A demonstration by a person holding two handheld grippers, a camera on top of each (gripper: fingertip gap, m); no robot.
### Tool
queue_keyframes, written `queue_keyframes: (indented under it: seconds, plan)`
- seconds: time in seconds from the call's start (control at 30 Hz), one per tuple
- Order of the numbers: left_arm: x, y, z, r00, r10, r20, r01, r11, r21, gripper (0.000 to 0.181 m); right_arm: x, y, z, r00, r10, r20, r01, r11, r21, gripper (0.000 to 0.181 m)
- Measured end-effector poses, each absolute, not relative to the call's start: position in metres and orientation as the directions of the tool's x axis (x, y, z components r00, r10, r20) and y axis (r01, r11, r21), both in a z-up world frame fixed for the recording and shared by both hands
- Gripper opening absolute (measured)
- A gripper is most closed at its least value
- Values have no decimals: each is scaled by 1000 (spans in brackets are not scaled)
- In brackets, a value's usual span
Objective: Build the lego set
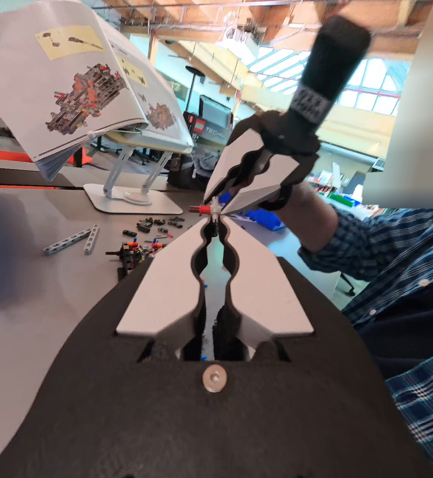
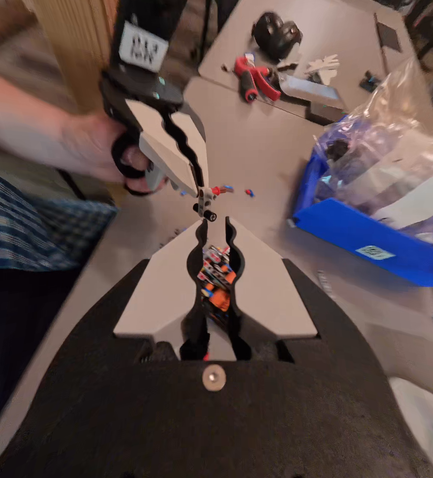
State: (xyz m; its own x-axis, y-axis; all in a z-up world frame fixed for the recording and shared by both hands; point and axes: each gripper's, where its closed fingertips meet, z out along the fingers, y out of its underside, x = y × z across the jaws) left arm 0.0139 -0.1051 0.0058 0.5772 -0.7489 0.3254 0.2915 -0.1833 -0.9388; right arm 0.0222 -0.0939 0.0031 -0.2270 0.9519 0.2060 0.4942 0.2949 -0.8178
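My left gripper is shut on a small grey lego beam that carries a red axle pin and black pins. I hold it in the air above the grey table. My right gripper is open, its tips just short of the lower black pin. In the left wrist view it comes down from the upper right, its tips close around the piece. A partly built multicolour assembly lies on the table; it also shows between my right fingers.
An open instruction booklet rests on a white stand at the back left. Two long grey beams and small black parts lie in front of it. A blue bin with plastic bags stands on the right; a red-black hand tool lies beyond it. Less than 4 cm separates the two grippers' tips.
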Motion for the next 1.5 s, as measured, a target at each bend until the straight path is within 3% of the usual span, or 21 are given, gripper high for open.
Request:
queue_keyframes:
  seconds: [0.03,0.27,0.47,1.03,1.5]
  plan:
    - [14,-107,8,557,-759,338,314,-184,-931,3,23,-95,5,-229,967,112,473,211,-855,12]
    - [19,-112,16,489,-793,364,374,-187,-908,4,21,-110,12,-331,901,-281,357,-156,-921,10]
    - [19,-113,17,471,-801,370,390,-187,-902,4,20,-112,16,-365,870,-331,312,-221,-924,5]
    - [13,-111,9,490,-781,387,376,-211,-902,15,22,-102,11,-352,921,-164,390,-15,-921,5]
    - [-5,-110,-25,672,-655,346,184,-304,-935,18,17,-87,0,-406,914,-23,516,208,-831,4]
